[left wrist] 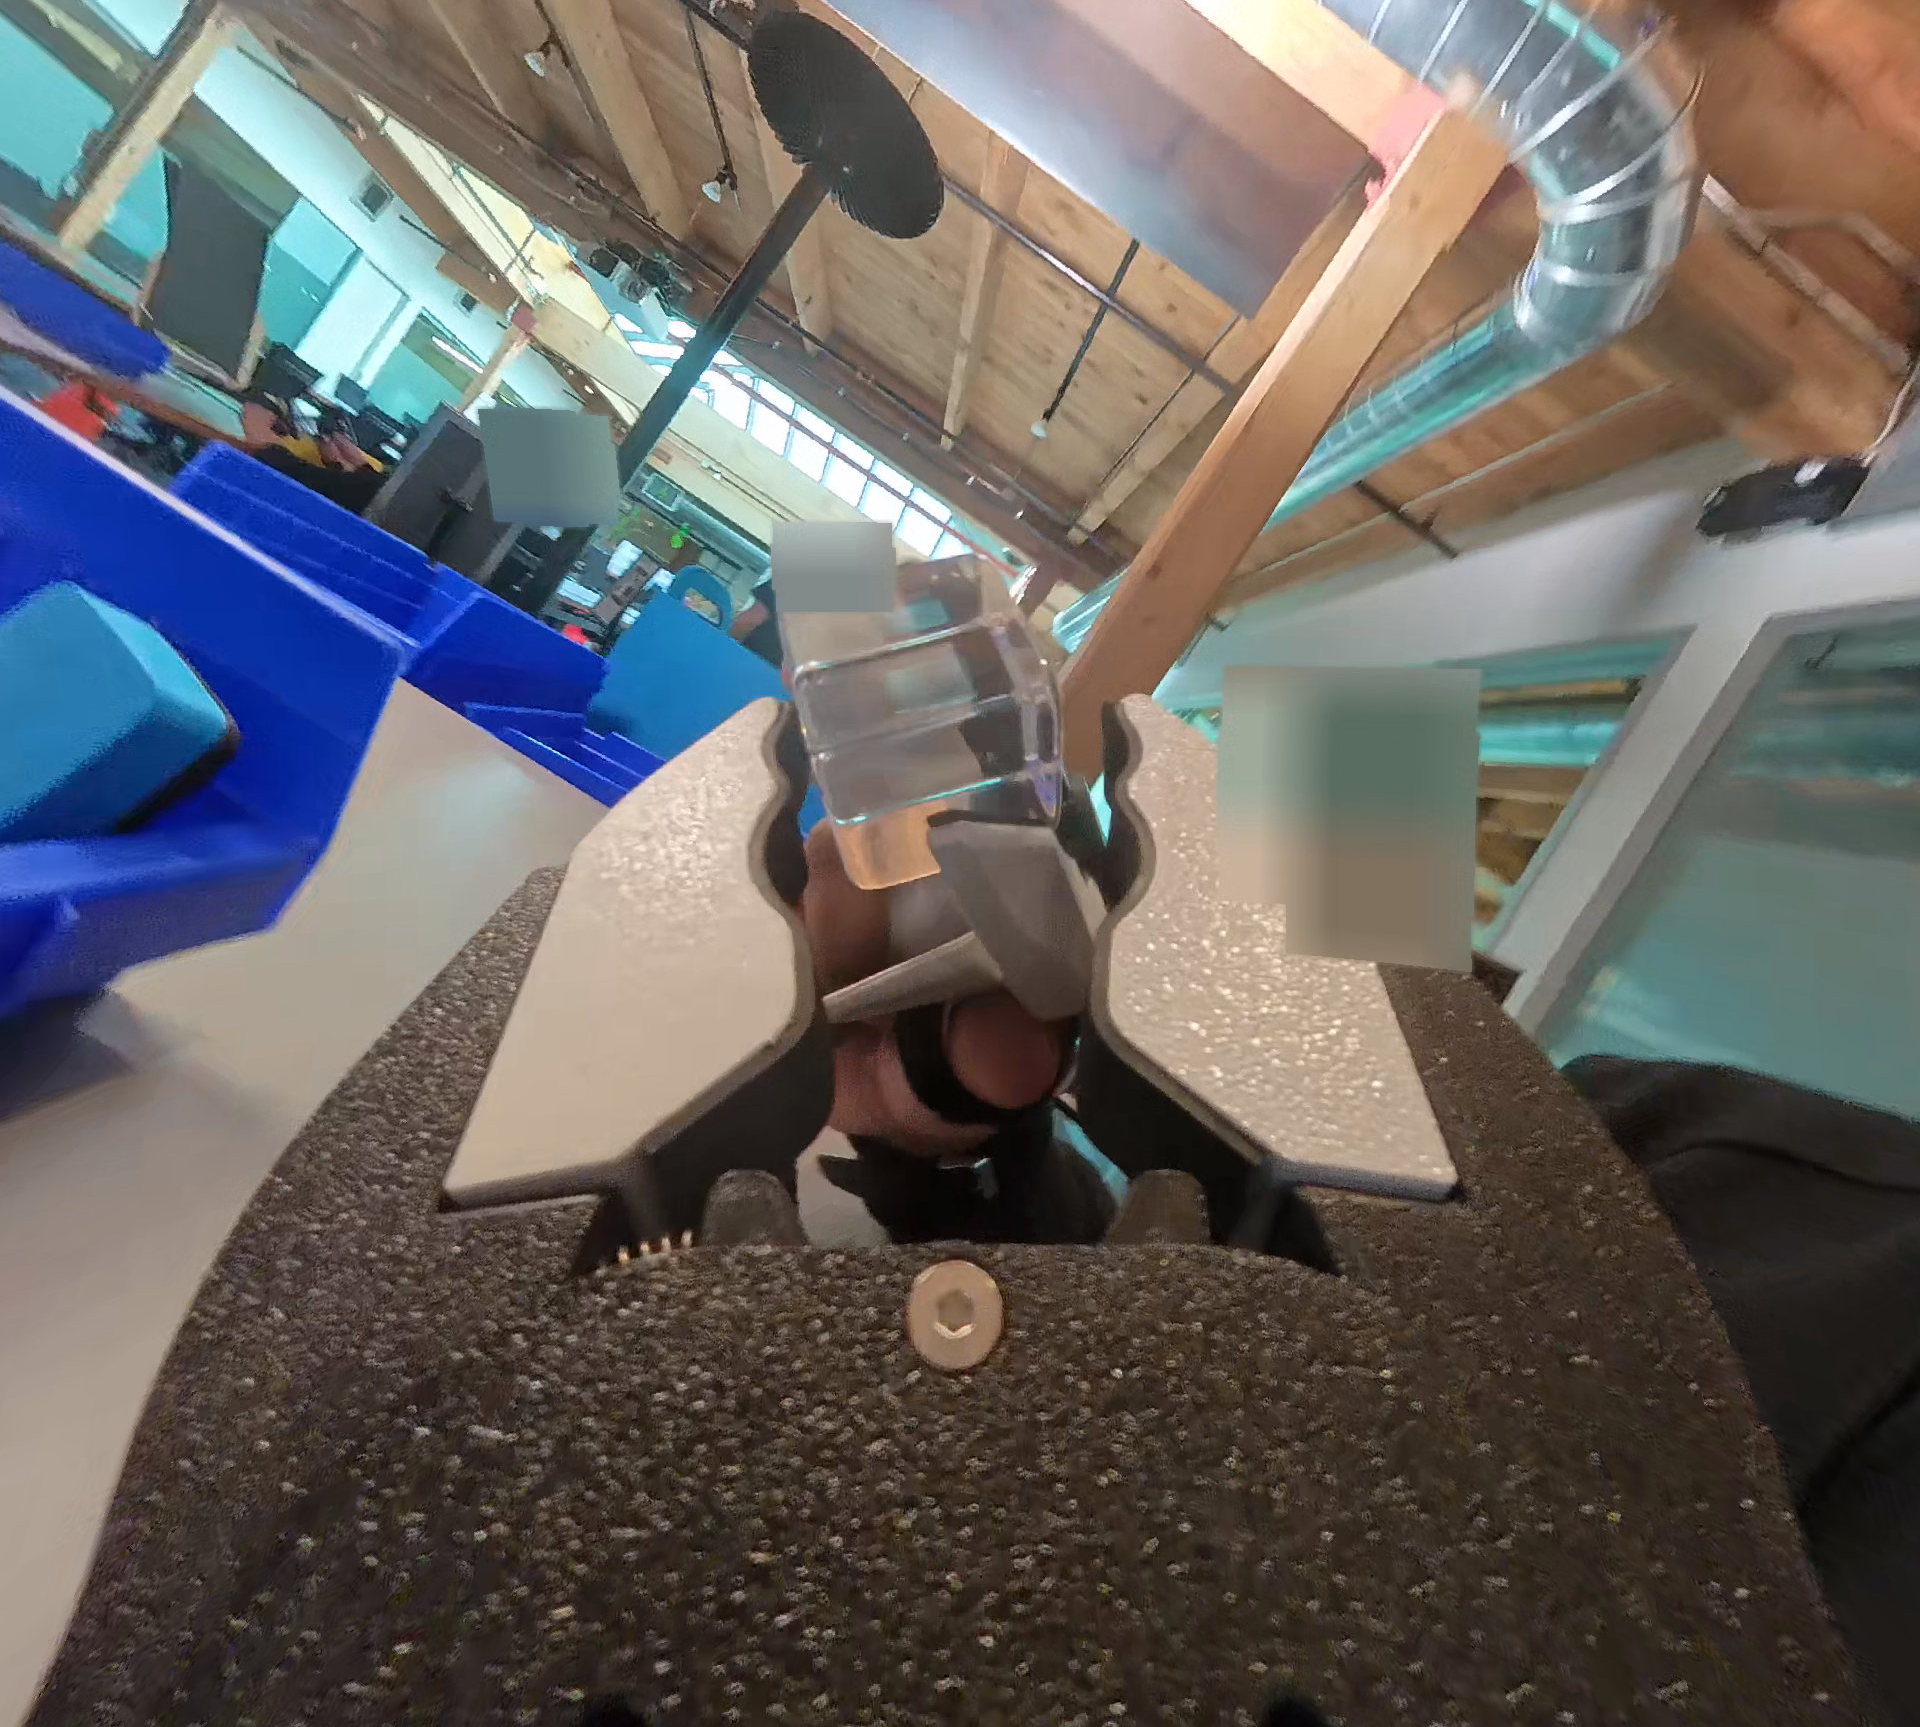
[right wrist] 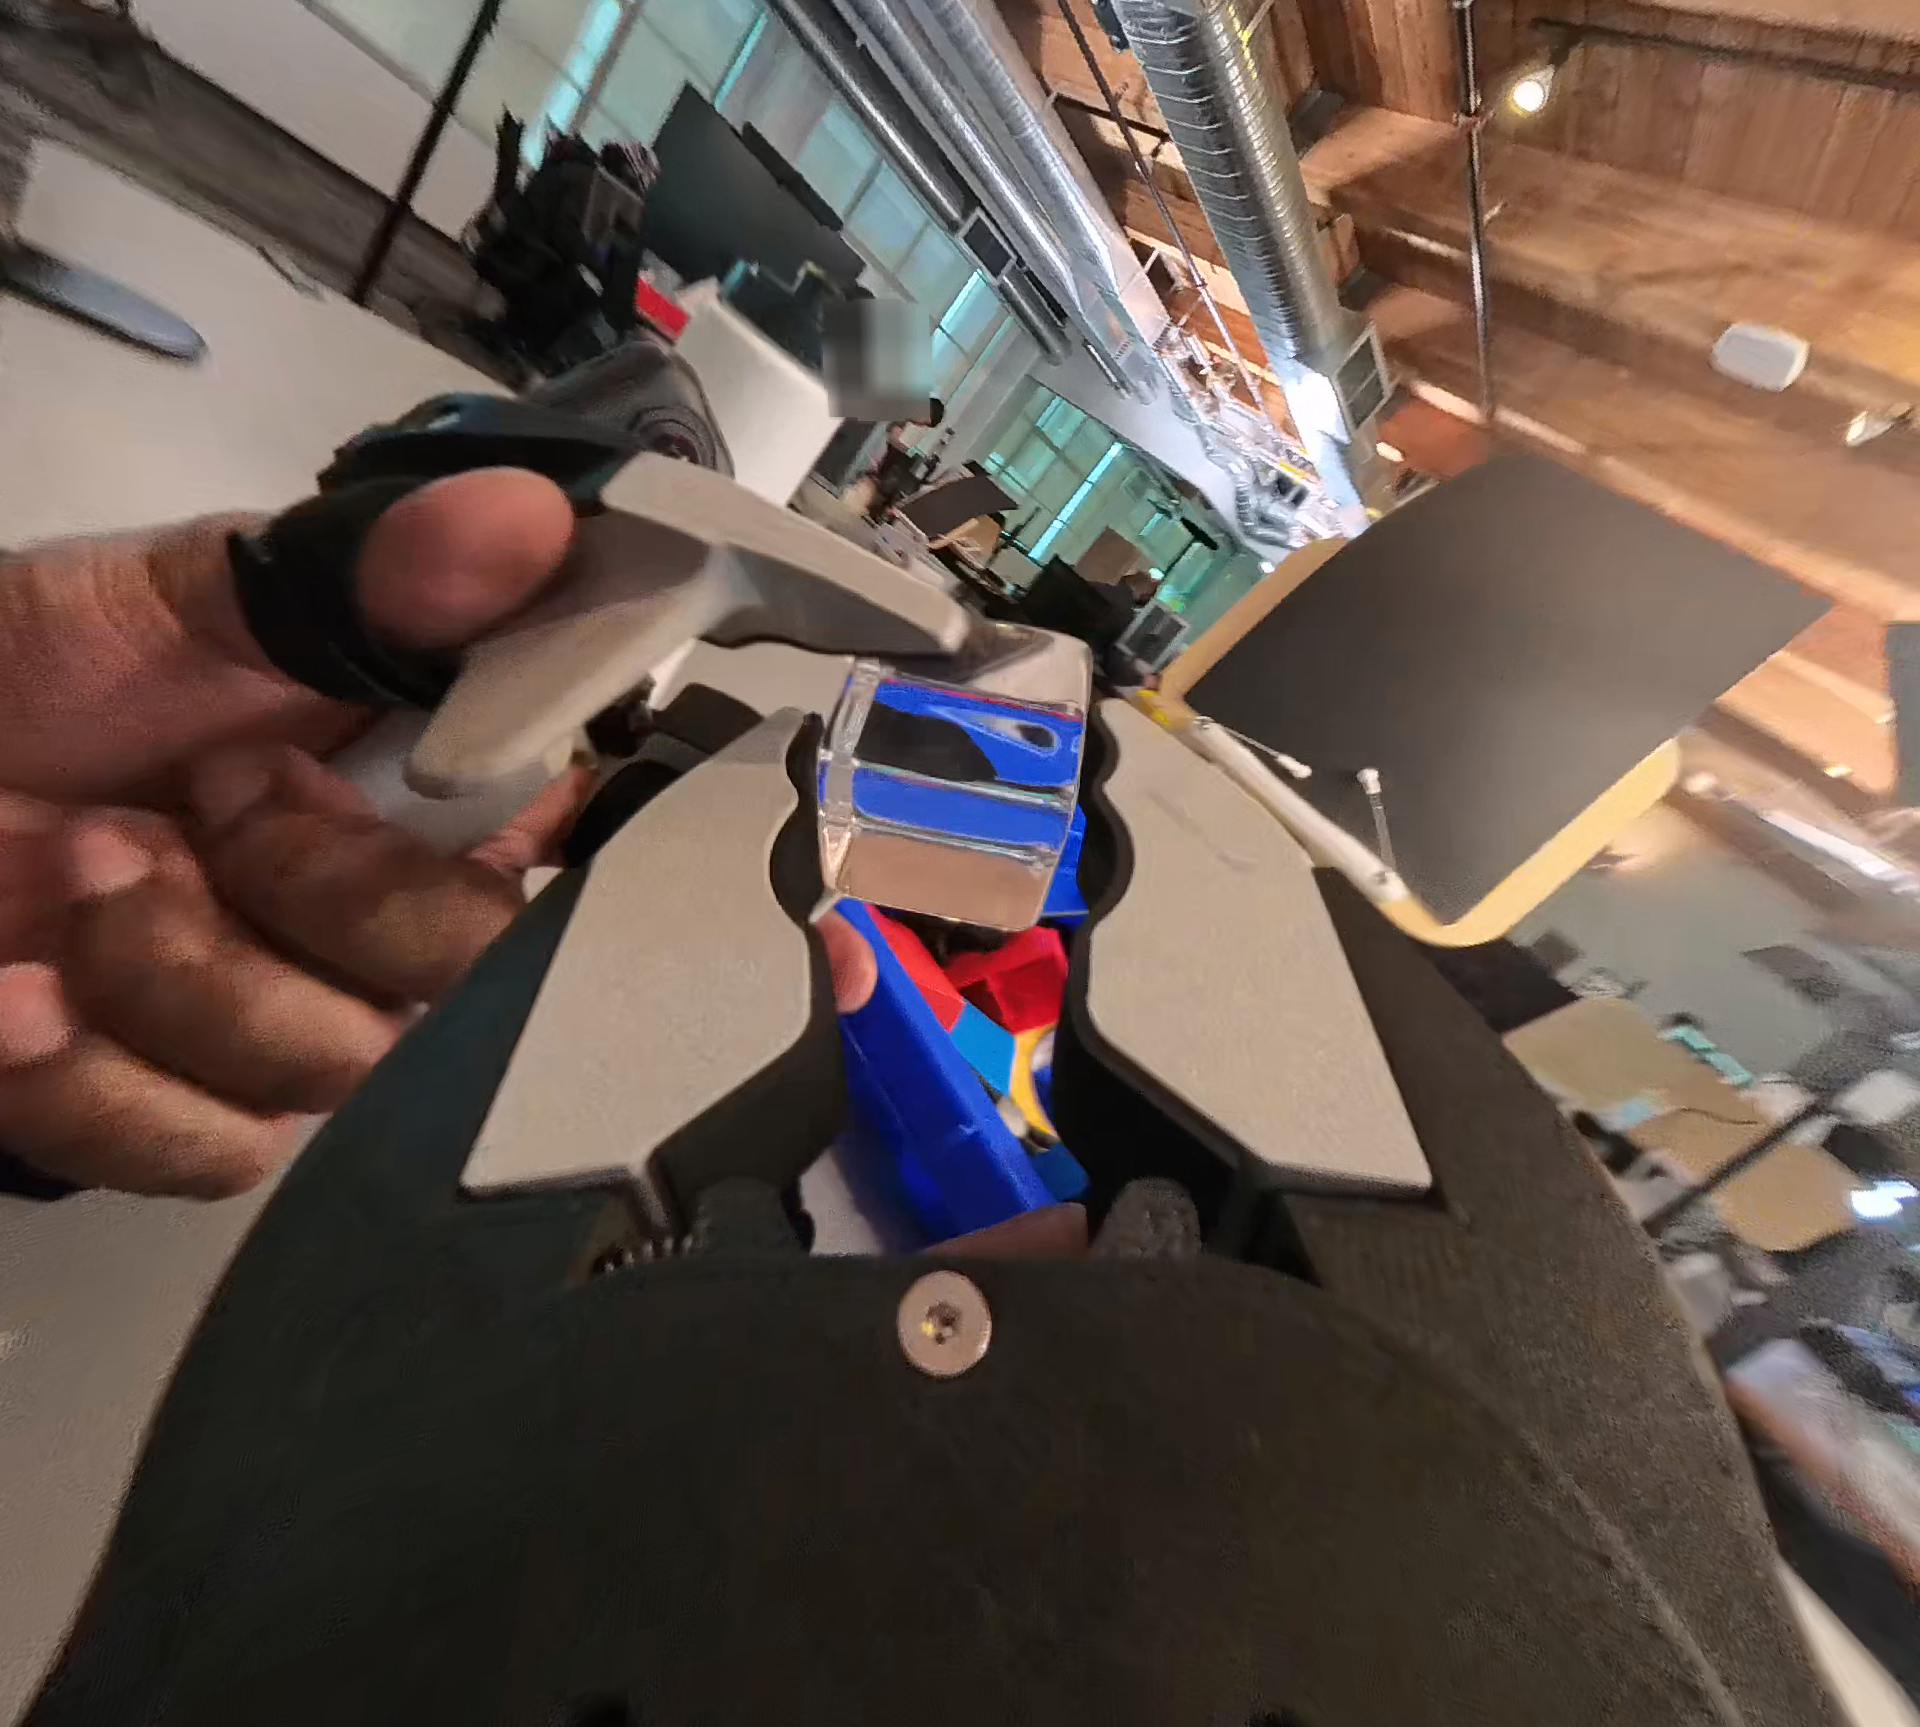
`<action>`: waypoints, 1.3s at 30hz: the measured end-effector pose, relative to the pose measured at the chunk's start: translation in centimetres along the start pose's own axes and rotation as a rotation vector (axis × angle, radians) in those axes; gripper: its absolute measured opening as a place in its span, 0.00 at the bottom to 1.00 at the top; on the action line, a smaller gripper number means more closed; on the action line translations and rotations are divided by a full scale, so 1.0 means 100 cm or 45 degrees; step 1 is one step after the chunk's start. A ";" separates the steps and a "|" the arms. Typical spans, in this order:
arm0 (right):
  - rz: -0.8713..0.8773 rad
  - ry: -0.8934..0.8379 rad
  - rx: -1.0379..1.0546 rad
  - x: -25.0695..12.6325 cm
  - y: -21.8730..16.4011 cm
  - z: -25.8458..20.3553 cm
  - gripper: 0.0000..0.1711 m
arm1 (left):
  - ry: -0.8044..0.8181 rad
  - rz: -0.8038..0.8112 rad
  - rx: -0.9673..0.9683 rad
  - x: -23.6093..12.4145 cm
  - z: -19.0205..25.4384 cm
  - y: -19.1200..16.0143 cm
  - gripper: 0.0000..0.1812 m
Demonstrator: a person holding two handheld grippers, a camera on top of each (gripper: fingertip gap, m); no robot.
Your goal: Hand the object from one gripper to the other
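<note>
One clear, hard-edged acrylic block [left wrist: 928,721], held mid-air between both grippers: left gripper [left wrist: 951,768] and right gripper [right wrist: 951,784] each stand partly closed about it, though which one actually clamps it I cannot tell. Likely rigid, slick and scratch-prone; best pinched on flat opposite faces. Right wrist view alone shows the hand [right wrist: 239,804] and blue bin [right wrist: 935,1085] below

Both grippers' fingers [right wrist: 717,856] clasp clear block [right wrist: 951,804].

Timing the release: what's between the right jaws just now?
The clear block sits between the right jaws and nearly fills the gap. The right wrist view shows it.
</note>
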State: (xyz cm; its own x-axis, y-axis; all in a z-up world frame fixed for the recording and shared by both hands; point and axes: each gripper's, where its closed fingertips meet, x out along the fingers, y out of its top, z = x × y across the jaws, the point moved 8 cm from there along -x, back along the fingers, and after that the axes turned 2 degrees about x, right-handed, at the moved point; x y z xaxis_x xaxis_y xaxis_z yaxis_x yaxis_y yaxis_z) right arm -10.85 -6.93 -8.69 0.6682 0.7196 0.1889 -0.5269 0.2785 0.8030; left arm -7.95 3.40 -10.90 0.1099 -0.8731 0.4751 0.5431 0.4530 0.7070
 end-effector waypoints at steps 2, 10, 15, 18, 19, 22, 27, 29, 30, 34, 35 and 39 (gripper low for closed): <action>0.050 0.053 0.201 -0.003 0.001 0.008 0.28 | 0.023 -0.036 0.205 -0.003 0.007 0.008 0.34; 0.171 0.439 1.175 0.001 -0.010 0.027 0.28 | 0.177 -0.196 1.332 -0.020 0.029 0.019 0.38; 0.213 0.519 1.554 0.009 -0.013 0.022 0.28 | 0.399 -0.151 1.765 -0.018 0.026 0.012 0.39; 0.305 0.535 1.721 0.013 -0.008 0.016 0.27 | 0.462 -0.129 1.883 -0.013 0.028 0.005 0.40; 0.332 0.533 1.763 0.014 -0.007 0.014 0.27 | 0.474 -0.117 1.908 -0.012 0.029 0.002 0.40; 0.375 0.563 1.822 0.017 -0.004 0.005 0.27 | 0.511 -0.048 1.876 -0.009 0.030 0.000 0.37; 0.358 0.562 1.811 0.022 -0.004 -0.006 0.27 | 0.579 -0.018 1.843 -0.011 0.028 0.000 0.26; 0.319 0.535 1.751 0.023 -0.006 -0.006 0.27 | 0.643 -0.068 1.909 -0.012 0.026 0.001 0.25; 0.285 0.497 1.695 0.023 -0.007 -0.005 0.27 | 0.690 -0.087 1.950 -0.012 0.025 0.001 0.25; 0.139 0.244 1.290 0.015 -0.006 0.008 0.29 | 0.901 -0.146 2.150 -0.014 0.019 0.002 0.25; 0.099 0.170 1.150 0.012 -0.004 0.012 0.30 | 0.931 -0.164 2.176 -0.014 0.017 0.003 0.25; -0.011 0.006 0.557 0.003 0.010 0.011 0.34 | 1.020 -0.259 2.220 -0.013 0.009 0.001 0.25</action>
State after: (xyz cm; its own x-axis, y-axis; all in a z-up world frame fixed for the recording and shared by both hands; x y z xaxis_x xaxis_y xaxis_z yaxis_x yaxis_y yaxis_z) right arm -10.59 -7.11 -7.16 0.6688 0.7214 0.1795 -0.2486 -0.0105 0.9686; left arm -8.80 4.76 -10.95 0.7352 -0.5649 0.3746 -0.6526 -0.4406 0.6164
